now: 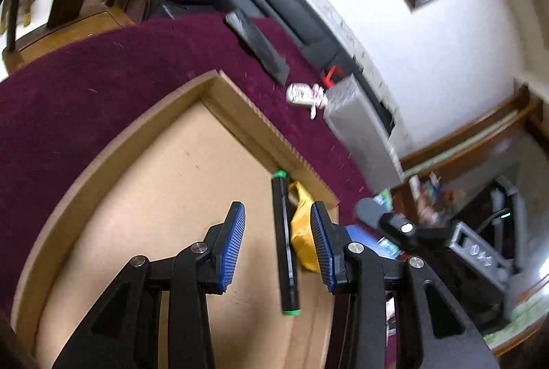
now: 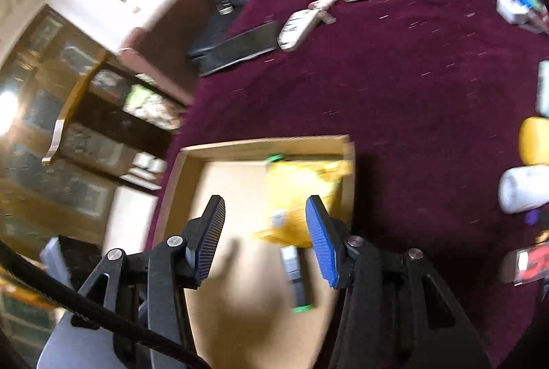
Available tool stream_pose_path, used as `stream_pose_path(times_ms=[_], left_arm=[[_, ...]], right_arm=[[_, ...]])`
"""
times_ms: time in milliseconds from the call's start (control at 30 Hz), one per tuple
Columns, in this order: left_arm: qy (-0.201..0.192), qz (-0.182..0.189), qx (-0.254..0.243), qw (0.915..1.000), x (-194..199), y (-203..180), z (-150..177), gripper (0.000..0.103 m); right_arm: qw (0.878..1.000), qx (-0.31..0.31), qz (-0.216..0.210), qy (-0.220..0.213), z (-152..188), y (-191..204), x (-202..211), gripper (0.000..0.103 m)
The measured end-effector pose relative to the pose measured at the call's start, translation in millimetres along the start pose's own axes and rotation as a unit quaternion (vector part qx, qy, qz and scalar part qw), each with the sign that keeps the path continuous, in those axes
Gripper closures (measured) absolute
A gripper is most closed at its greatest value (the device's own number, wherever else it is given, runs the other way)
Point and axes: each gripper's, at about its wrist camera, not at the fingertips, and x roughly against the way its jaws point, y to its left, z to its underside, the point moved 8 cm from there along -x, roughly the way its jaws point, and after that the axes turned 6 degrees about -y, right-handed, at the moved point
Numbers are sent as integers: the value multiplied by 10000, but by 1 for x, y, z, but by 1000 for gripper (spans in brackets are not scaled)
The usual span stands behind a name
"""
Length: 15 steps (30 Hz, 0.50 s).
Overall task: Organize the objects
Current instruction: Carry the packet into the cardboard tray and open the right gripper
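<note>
Hovering grippers [image 1: 278, 245] [image 2: 266, 238], box rim [image 1: 240, 94] near.

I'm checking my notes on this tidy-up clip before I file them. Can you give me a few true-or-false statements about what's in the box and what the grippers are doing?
1. The cardboard box sits on a maroon cloth. True.
2. The left gripper is shut on the black marker. False: its jaws are open and the marker lies in the box.
3. A yellow bag lies in the box beside the marker. True.
4. The marker has red caps. False: its ends are green.
5. The right gripper is open and holds nothing. True.
</note>
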Motion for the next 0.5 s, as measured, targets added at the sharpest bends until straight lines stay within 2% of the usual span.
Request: stream_pose_path(times_ms=[100,200,300,333,400,500], left_arm=[[-354,122,30,9993,25,-4,-12,69],[-571,146,-21,9983,42,-4,-18,69],[-565,116,-154,9982,48,-4,-18,68],[-555,96,-212,9982,49,-5,-17,68],[-518,77,-314,9981,49,-6,-13,68],[-517,131,-368,9979,60,0,-15,68]], right_arm=[[9970,-383,-608,273,2,4,-14,55],[9923,-553,-911,638,9,5,-35,55],[9959,-494,-551,525,8,-3,-39,59],[9979,-367,-268,470,8,-5,-39,62],[9991,64,235,354,8,0,-35,62],[9925,820,857,309,15,18,-31,62]])
